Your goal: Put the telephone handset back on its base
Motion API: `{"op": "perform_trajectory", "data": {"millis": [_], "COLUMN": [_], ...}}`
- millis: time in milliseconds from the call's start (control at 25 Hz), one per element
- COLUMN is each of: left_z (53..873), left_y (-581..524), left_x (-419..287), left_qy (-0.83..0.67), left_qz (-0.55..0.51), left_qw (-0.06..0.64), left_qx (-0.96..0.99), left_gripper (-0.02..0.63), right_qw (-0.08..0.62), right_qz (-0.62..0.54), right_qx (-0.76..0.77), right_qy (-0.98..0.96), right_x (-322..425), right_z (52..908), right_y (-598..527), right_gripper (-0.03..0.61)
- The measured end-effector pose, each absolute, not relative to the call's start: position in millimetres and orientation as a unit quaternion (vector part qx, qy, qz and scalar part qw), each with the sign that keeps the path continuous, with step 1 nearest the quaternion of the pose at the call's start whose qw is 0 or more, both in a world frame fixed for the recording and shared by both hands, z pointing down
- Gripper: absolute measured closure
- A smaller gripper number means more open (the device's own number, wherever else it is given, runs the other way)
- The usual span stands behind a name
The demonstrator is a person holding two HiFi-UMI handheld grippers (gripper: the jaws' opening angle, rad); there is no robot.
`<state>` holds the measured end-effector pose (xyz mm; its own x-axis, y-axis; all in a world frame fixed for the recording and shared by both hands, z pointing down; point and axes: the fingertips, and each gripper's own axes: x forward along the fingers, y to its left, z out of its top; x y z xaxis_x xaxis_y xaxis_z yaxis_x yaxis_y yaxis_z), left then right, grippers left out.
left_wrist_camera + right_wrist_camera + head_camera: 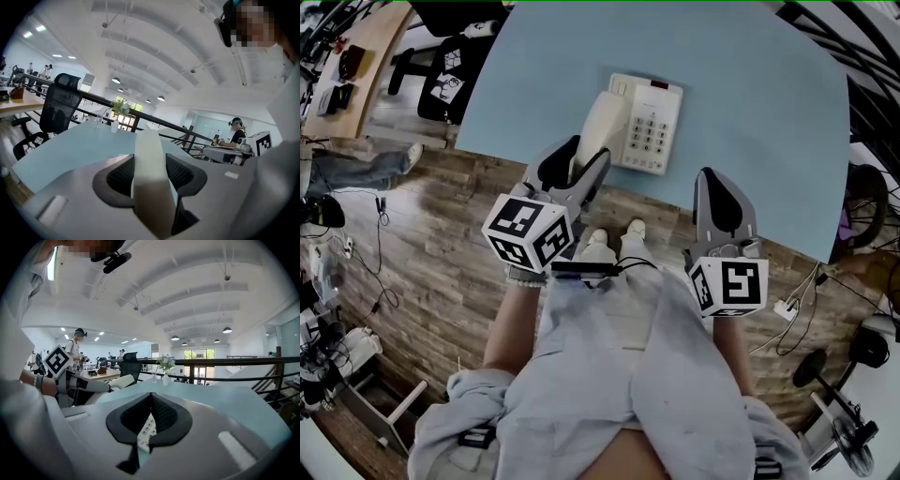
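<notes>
The left claw is closed on the handset. Its two jaws press on the sides of the cream body, near one end. Most of the handset sticks out past the jaws, toward the base. In the head view the handset lies along the left side of the base, over or on the cradle. I cannot tell if it already sits in it.

The right claw has its jaws together and nothing between them. It hangs at the near edge of the tabletop, apart from the base.

I think the first danger is the grip itself. The plastic looks smooth and the hold is far from the middle, so the long free end may swing down or twist between the jaws.

The second danger is a bad landing. If the handset comes down tilted or too far right, one end could rest on the keypad. Too far left and it could slide off the base onto the tabletop.

The third danger is the base. It looks light and nothing holds it, so a push from the handset or a jaw may shift it and put the cradle out of line. If the jaws open before both ends are seated, the handset may roll off.
</notes>
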<state>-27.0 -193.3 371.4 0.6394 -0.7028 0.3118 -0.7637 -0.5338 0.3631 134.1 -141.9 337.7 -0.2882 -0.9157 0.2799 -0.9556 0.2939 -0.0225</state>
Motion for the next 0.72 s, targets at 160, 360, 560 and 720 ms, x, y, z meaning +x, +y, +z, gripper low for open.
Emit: {"op": "perform_trajectory", "data": {"millis": [160,360,560,720], "left_z": [379,389,399,407], "left_y": [-202,-212,-223,-231], "left_x": [-25,-21,-16,-11], "left_qy": [-0.432,-0.44,-0.449,-0.457], "left_qz": [0.072,0.08,0.087,0.092], "left_qw": [0.241,0.246,0.254,0.259], "left_qx": [0.866,0.86,0.852,0.846], "left_gripper": [0.407,0.407,0.407,0.407], "right_qw": [0.106,0.106,0.112,0.114], "right_qz": [0.093,0.093,0.095,0.094], "right_qx": [0.583,0.58,0.571,0.565], "right_qy": [-0.8,-0.802,-0.808,-0.811], "right_x": [141,148,150,152], "right_z": [340,343,346,347], "right_y": [-149,-156,-163,-167], "right_gripper": [0.574,0.574,0.574,0.574]}}
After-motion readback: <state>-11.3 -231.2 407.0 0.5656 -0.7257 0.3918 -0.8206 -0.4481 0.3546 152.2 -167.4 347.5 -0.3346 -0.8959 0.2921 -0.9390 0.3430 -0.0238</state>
